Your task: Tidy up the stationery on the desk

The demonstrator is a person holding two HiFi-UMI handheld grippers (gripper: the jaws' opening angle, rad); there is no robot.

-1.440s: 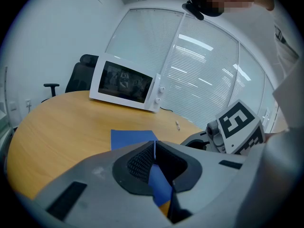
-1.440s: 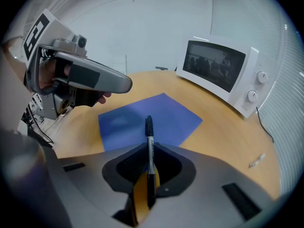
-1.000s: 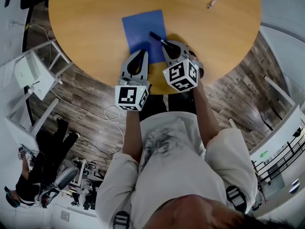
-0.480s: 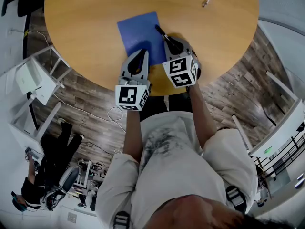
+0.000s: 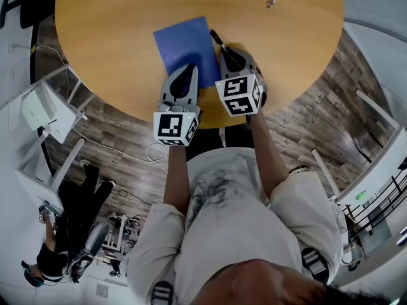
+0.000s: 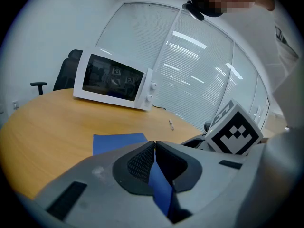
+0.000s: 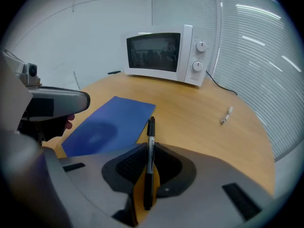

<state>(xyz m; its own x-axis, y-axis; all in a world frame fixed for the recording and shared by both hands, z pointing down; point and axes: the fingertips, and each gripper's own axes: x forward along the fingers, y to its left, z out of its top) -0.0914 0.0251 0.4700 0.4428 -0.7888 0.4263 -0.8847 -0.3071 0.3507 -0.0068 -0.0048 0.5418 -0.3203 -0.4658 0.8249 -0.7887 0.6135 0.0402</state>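
**A:** What was the left gripper (image 6: 154,145) doing?

**B:** It was clenched on the blue sheet (image 5: 183,43). Its two pads met at the tips, and the near edge of the sheet stood pinched between them. The rest of the sheet lay flat on the round wooden desk (image 5: 121,56).

**A:** And the right gripper (image 7: 150,148)?

**B:** It was grasping a black marker (image 7: 150,167). The marker lay lengthwise between the pads, and both pads were closed against its body. Its far end stuck out past the tips of the gripper and pointed away from the person.

**A:** Where was the marker in relation to the blue sheet?

**B:** It was just beside the right edge of the sheet, near the corner closest to the person. From the head view the two grippers were side by side at that near edge. I could not tell whether the tip of the marker touched the desk.

**A:** Was there other stationery?

**B:** Yes, a small light-coloured pen (image 7: 227,115) lay on the bare wood. It was well apart from the blue sheet, beyond it and to the right.

**A:** Anything more on the desk?

**B:** A white microwave (image 7: 161,53) stood beyond the far edge of the blue sheet, with its door facing the grippers.
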